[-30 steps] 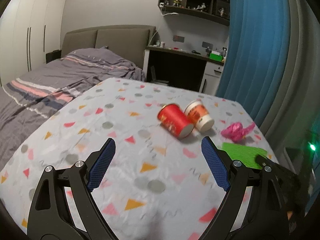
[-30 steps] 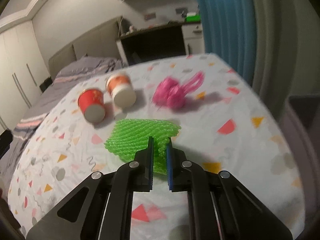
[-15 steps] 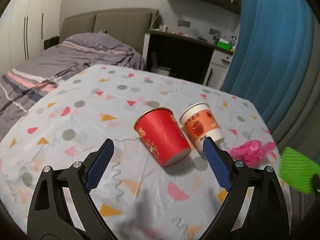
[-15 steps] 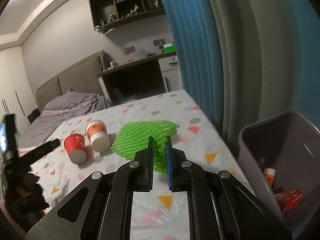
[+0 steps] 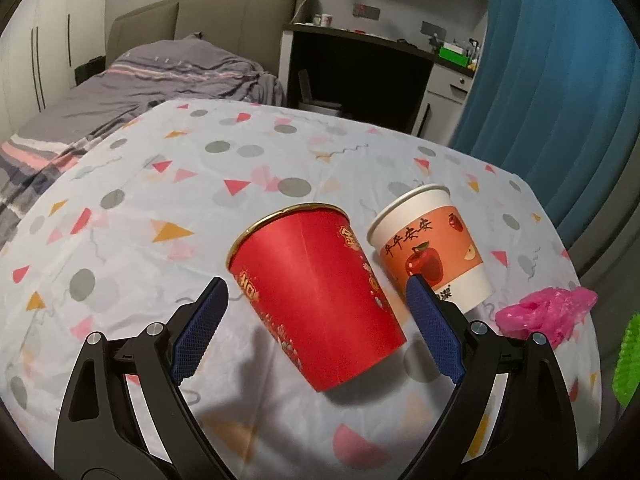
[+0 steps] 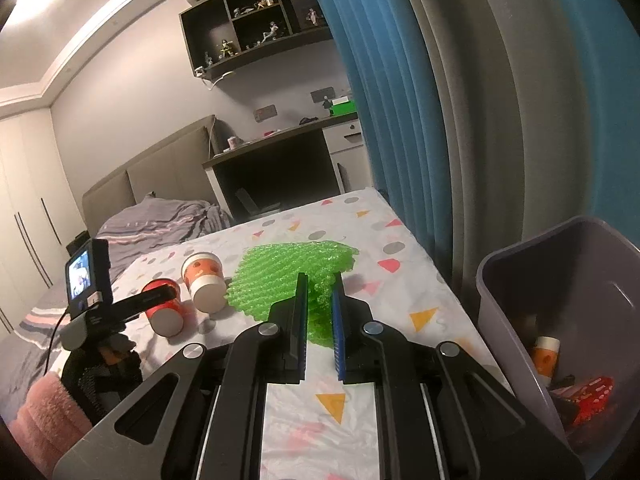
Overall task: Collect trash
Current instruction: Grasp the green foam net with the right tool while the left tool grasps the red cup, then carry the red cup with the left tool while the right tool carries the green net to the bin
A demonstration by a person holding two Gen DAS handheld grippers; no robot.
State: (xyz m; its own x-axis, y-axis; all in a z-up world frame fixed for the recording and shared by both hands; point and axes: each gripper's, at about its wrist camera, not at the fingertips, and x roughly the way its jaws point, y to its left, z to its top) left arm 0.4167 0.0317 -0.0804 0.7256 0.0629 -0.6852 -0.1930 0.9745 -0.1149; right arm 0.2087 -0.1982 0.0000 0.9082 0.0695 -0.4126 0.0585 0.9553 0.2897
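White apple-printed paper cup (image 5: 430,254) with black characters 平平安安, red cup (image 5: 316,296) with unreadable gold lettering

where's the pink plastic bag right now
In the left wrist view the pink plastic bag lies crumpled on the patterned tablecloth near its right edge, just right of the apple-print cup; the right wrist view doesn't show it.

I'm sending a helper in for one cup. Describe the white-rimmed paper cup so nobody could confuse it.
On the patterned tablecloth, two paper cups lie on their sides next to each other. Take the white paper cup with the orange apple-printed band, between the plain red gold-rimmed paper cup and the crumpled pink plastic bag.
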